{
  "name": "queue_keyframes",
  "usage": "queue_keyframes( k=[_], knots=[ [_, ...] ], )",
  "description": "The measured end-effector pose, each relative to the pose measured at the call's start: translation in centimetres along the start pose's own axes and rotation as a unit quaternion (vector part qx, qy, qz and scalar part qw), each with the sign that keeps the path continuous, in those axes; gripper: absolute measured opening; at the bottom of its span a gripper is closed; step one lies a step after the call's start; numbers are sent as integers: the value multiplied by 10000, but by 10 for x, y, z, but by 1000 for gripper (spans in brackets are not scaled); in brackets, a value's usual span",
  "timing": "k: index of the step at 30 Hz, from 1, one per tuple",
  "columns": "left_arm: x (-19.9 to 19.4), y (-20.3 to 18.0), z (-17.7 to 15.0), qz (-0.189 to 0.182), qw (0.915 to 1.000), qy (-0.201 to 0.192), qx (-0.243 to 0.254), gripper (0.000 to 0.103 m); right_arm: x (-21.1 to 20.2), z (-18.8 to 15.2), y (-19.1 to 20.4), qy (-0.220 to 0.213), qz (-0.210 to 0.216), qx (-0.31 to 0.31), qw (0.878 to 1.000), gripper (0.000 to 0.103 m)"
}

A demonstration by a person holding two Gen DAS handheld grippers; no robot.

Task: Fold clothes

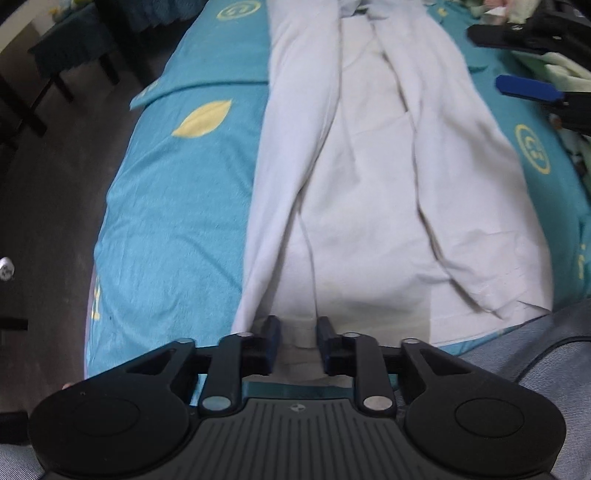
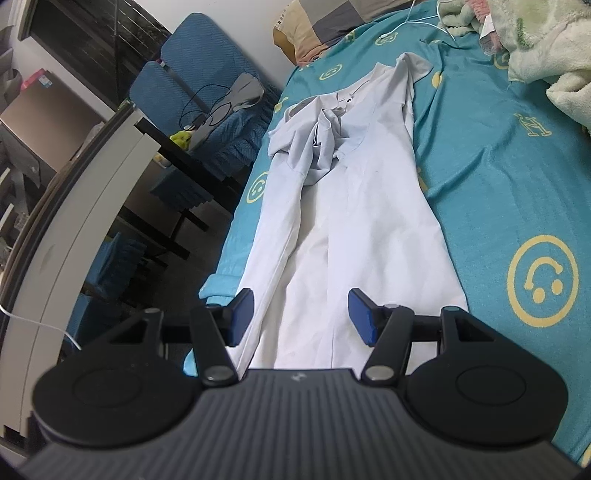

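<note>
A white long-sleeved garment (image 1: 362, 177) lies lengthwise on the teal bed sheet (image 1: 177, 206), with both sleeves folded in over the body. My left gripper (image 1: 298, 334) is at the near hem, its blue fingers a narrow gap apart with white cloth showing between them. In the right wrist view the garment (image 2: 354, 221) runs away toward its collar. There my right gripper (image 2: 303, 315) stands wide open just above the cloth, nothing between its pads. The right gripper (image 1: 485, 59) also shows at the upper right of the left wrist view, beside the garment.
A pale green fleece blanket (image 2: 535, 55) and a checked pillow (image 2: 314, 33) lie at the bed's far end. Blue chairs (image 2: 192, 74) and a dark table (image 2: 177, 155) stand left of the bed. A person's grey-trousered leg (image 1: 535, 350) is at the near edge.
</note>
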State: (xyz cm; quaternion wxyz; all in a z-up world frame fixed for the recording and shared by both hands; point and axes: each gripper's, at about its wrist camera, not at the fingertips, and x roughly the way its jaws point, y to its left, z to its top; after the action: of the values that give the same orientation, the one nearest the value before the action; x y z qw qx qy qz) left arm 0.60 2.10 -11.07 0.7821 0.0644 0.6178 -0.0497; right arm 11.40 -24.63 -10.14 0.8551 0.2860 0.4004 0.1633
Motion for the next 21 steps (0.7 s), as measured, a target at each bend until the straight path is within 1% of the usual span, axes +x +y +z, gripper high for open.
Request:
queue_keyframes(
  k=[1, 3, 6, 8, 12, 15, 17, 18, 20, 21],
  knots=[
    [2, 2, 1, 31, 10000, 68, -51, 6, -1, 0, -1, -6, 14, 28, 10000, 60],
    [-3, 1, 0, 47, 10000, -23, 14, 3, -2, 0, -3, -14, 33, 74, 10000, 60],
    [-23, -4, -1, 100, 9982, -465, 375, 2, -4, 1, -4, -24, 49, 90, 9999, 60],
    [-42, -13, -3, 282, 9936, -793, 747, 2, -5, 1, -5, -46, 50, 113, 9999, 60],
    [-93, -25, -6, -88, 9871, -1164, 1096, 2, -7, 3, -8, -81, 60, 183, 9998, 60],
    [-129, -51, -13, -349, 9754, -1572, 1503, 2, -7, 4, -10, -128, 40, 246, 9996, 60],
    [-139, -68, -17, -575, 9688, -1679, 1731, 2, -8, 5, -13, -156, 24, 297, 9994, 60],
    [-136, -80, -19, -663, 9663, -1674, 1838, 2, -8, 6, -14, -170, 16, 322, 9993, 60],
    [-121, -96, -22, -730, 9621, -1629, 2059, 2, -9, 6, -16, -171, -10, 348, 9992, 60],
    [-109, -101, -22, -766, 9619, -1569, 2104, 2, -9, 6, -17, -171, -23, 360, 9992, 60]
  ],
)
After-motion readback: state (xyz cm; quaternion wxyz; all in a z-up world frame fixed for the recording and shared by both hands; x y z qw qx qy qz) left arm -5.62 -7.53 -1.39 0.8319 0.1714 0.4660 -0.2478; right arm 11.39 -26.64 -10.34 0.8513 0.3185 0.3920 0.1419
